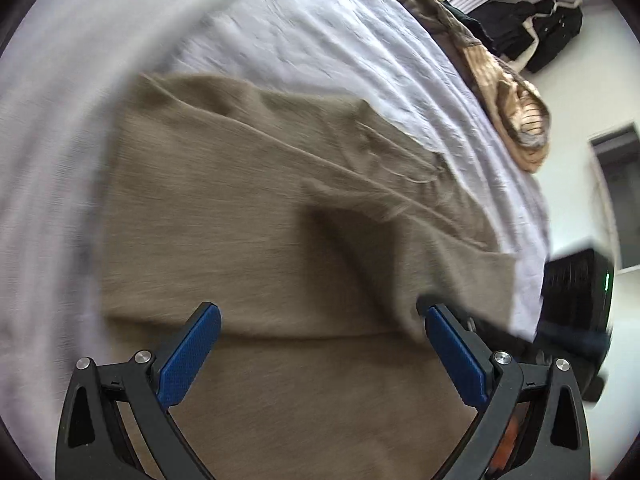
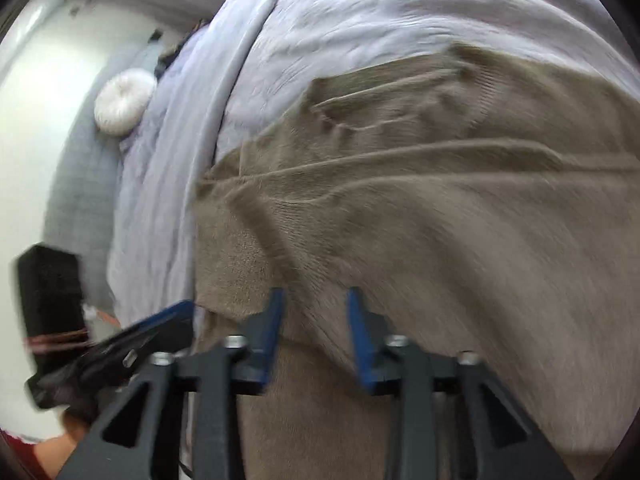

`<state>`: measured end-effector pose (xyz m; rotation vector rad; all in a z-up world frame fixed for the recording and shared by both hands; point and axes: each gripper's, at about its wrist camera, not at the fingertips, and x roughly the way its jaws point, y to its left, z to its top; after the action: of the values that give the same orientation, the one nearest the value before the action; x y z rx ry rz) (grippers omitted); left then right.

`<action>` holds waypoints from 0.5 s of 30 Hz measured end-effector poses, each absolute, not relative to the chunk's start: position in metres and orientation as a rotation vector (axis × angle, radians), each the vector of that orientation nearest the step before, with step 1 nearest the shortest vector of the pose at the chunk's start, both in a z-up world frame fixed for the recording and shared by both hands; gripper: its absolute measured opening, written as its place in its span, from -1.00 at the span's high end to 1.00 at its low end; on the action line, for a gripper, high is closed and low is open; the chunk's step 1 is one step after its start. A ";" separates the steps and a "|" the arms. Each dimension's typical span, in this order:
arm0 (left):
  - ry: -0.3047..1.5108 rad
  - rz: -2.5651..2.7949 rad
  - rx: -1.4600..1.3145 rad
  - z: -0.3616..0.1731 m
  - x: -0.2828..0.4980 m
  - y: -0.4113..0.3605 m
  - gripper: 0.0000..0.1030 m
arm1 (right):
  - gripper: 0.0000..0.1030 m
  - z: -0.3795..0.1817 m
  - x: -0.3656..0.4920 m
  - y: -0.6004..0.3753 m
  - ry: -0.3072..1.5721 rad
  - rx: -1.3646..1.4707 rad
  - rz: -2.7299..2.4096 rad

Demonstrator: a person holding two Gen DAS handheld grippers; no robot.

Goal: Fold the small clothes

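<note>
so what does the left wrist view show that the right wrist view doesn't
Only the left wrist view shows the tan striped clothes pile at the bed's far edge, the dark clothes beyond it, and the left gripper, jaws wide open. Only the right wrist view shows the round white cushion and the right gripper, open more narrowly. Both share the brown knit garment spread on the pale sheet.
</note>
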<state>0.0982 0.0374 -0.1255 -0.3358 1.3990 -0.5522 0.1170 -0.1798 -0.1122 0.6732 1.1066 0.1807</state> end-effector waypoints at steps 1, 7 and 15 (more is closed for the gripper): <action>1.413 -0.569 -0.374 -0.131 0.101 0.032 -0.99 | 0.17 -0.115 0.106 -0.189 1.092 0.697 0.174; 1.466 -0.581 -0.452 -0.155 0.118 0.001 -0.99 | 0.17 -0.121 0.039 -0.242 1.087 0.787 0.082; 1.445 -0.559 -0.416 -0.147 0.134 -0.005 0.87 | 0.17 -0.150 -0.050 -0.309 0.881 1.190 -0.109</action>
<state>0.1345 -0.0051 -0.1474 -0.4164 1.4448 -0.5587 -0.0503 -0.3093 -0.1496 1.1896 0.8807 -0.1092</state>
